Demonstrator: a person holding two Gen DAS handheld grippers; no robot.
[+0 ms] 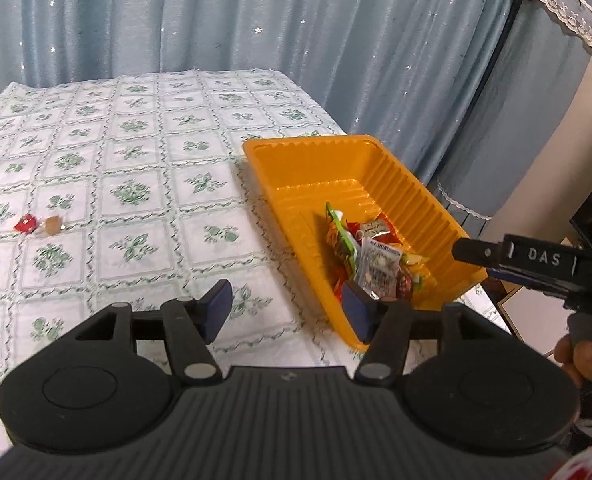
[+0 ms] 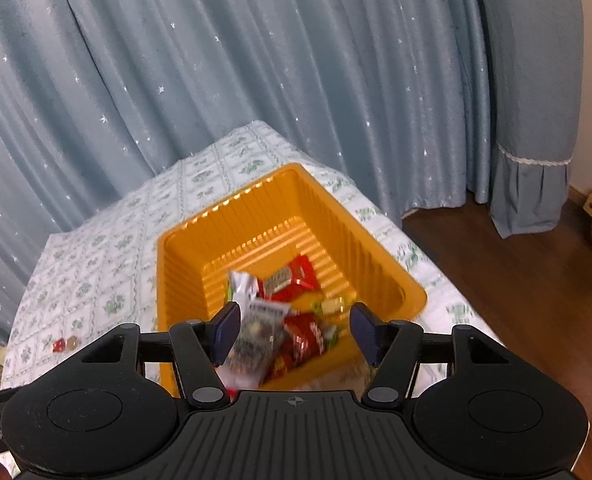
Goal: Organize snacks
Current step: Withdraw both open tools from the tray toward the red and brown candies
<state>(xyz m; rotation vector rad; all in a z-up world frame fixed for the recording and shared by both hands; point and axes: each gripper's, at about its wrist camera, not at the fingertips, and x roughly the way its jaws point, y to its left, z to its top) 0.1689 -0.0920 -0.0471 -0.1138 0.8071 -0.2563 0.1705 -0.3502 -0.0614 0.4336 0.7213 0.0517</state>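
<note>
Both jaws wide, empty, snack pkts in orange tray below R gripper, L gripper beside.

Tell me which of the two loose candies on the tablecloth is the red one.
The red candy is the outer one, farther from the orange tray. The brown candy lies beside it on the tray's side.

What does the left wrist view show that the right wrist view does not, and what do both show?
Only the left wrist view shows the right gripper over the near right corner of the orange tray, and the hand holding it. Only the right wrist view shows the wooden floor. Both show the tray with snack packets, the red candy and brown candy on the tablecloth, and the blue curtain.
</note>
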